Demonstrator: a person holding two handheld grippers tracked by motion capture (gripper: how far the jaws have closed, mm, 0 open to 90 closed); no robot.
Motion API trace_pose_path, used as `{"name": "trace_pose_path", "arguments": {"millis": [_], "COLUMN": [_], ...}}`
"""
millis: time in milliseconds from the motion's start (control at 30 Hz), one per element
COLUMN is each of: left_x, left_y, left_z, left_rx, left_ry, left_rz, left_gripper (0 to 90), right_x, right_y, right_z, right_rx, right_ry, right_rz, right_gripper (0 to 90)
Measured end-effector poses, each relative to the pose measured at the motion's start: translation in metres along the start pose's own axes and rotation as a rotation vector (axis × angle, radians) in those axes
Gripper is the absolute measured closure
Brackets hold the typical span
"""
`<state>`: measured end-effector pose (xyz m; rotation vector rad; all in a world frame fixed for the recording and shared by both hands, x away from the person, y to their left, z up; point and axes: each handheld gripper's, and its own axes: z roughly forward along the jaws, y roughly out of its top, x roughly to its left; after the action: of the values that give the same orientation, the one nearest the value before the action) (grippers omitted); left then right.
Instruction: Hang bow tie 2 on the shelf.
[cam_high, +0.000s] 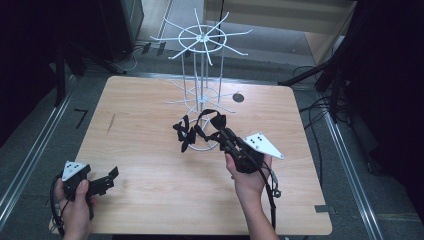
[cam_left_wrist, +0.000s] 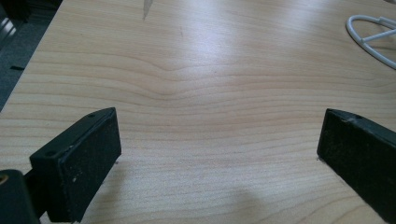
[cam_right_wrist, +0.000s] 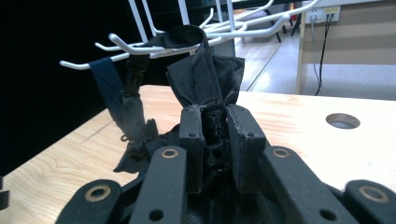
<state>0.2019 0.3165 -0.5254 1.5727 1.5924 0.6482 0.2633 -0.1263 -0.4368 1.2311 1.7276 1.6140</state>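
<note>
beside the white wire rack (cam_high: 200, 75), right claw (cam_right_wrist: 215, 122) clamps black bow tie (cam_right_wrist: 205, 77).

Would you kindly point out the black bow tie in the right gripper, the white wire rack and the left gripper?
black bow tie (cam_right_wrist: 205, 77), right gripper view, on its fabric above the jaws.
white wire rack (cam_high: 200, 37), high view, on its top hub.
left gripper (cam_high: 112, 177), high view, between its fingertips.

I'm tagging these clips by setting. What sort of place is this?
Probably a lab or recording workspace: a wooden table framed by floor rails and loose cables, with a white wire display rack and a wall socket behind.
</note>
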Motion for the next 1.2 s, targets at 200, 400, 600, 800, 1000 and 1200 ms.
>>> {"name": "trace_pose_path", "arguments": {"millis": [200, 400, 600, 800, 1000, 1200], "left_x": [0.0, 0.0, 0.0, 0.0, 0.0, 0.0], "left_y": [0.0, 0.0, 0.0, 0.0, 0.0, 0.0], "left_z": [0.0, 0.0, 0.0, 0.001, 0.001, 0.001], "left_rx": [0.001, 0.003, 0.002, 0.003, 0.004, 0.004], "left_ry": [-0.002, -0.002, -0.003, -0.004, -0.004, -0.003], "left_rz": [-0.001, 0.0, 0.001, 0.0, 0.003, 0.003], "left_gripper": [0.0, 0.0, 0.0, 0.0, 0.0, 0.0], "right_x": [-0.004, -0.006, -0.009, -0.014, -0.016, -0.019], "right_y": [-0.004, -0.009, -0.014, -0.016, -0.015, -0.017], "right_z": [0.009, 0.017, 0.023, 0.026, 0.025, 0.02], "right_rx": [0.019, 0.048, 0.092, 0.117, 0.14, 0.157], "right_ry": [-0.022, -0.027, -0.022, -0.008, 0.04, 0.055], "right_rz": [0.0, -0.001, 0.004, 0.005, -0.003, -0.03], "right_gripper": [77.5, 76.4, 75.5, 71.0, 57.9, 42.6]}}
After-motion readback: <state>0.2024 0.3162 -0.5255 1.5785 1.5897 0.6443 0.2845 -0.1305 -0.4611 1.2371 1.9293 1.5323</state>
